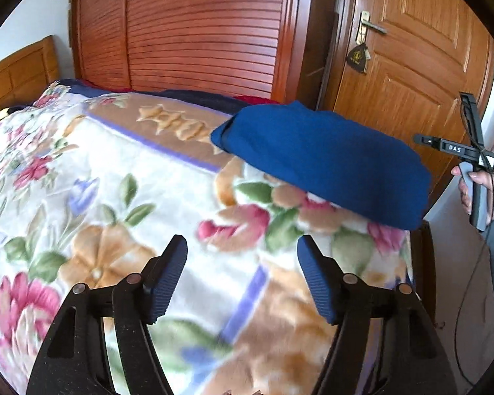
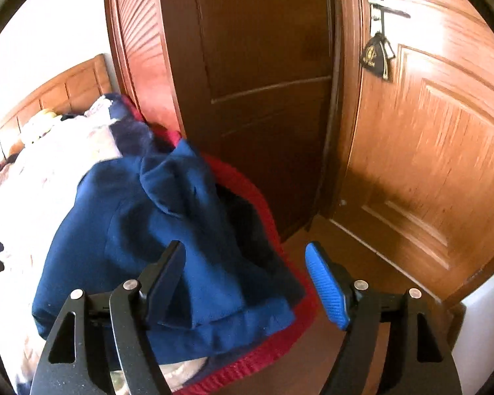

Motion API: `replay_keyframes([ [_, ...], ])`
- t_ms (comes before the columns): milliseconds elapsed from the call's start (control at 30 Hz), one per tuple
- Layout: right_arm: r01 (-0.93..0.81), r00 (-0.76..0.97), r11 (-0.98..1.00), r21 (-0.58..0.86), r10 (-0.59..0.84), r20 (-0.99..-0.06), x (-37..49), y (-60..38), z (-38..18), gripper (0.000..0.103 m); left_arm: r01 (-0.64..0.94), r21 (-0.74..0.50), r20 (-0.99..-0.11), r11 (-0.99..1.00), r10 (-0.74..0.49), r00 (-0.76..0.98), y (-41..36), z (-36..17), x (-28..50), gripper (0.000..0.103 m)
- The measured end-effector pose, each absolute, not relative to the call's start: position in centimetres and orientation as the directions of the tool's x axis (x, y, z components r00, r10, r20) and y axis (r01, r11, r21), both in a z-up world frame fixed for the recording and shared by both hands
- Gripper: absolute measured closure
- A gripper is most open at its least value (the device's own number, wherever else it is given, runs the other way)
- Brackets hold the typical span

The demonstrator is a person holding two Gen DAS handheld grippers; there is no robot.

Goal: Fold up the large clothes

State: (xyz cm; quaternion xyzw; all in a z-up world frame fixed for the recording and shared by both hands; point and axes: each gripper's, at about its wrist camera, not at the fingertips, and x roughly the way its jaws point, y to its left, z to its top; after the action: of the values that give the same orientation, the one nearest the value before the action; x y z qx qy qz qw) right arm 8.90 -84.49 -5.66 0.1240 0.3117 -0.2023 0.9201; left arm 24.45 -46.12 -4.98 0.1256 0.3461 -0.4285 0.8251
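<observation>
Folding looks finished, judging by the shape: your dark blue fleece garment [image 1: 326, 161] lies as a compact bundle on the far right corner of the floral plush blanket [image 1: 115, 197] covering the bed. Your left gripper [image 1: 242, 276] and right gripper [image 2: 245, 283] both have jaws apart, holding nothing. Only neatening or moving the bundle seems left.

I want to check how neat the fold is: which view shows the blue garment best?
The left wrist view: the blue garment lies whole on the blanket, all edges visible. The right wrist view shows it closer, but the right gripper's finger covers part.
</observation>
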Motion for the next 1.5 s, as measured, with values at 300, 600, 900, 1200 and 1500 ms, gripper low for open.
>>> replay_keyframes([
  [300, 0.187, 0.811, 0.982, 0.028, -0.139, -0.568, 10.7, -73.0, -4.4, 0.054, 0.742, -0.078, -0.661, 0.666, -0.592, 0.462, -38.2, -4.4, 20.9, 0.024],
  [600, 0.238, 0.759, 0.961, 0.142, -0.093, -0.644, 10.6, -74.4, -9.9, 0.062, 0.698, -0.102, -0.631, 0.709, -0.589, 0.506, -29.5, -3.5, 17.8, 0.024],
  [900, 0.332, 0.755, 0.943, -0.009, -0.271, -0.597, 9.8, -69.2, -5.9, 0.059, 0.565, -0.063, -0.605, 0.823, -0.482, 0.634, -19.7, -2.9, 15.7, 0.024],
  [1200, 0.006, 0.857, 0.999, -0.034, -0.022, -0.515, 11.6, -51.7, -2.3, 0.033, 0.355, -0.011, -0.578, 0.935, -0.295, 0.761, -10.6, -4.1, 15.3, 0.024],
  [1500, -0.235, 0.826, 0.971, 0.044, 0.223, -0.517, 15.2, -35.0, -3.2, 0.025, 0.148, -0.027, -0.583, 0.989, -0.136, 0.801, -4.5, -6.1, 16.9, 0.024],
])
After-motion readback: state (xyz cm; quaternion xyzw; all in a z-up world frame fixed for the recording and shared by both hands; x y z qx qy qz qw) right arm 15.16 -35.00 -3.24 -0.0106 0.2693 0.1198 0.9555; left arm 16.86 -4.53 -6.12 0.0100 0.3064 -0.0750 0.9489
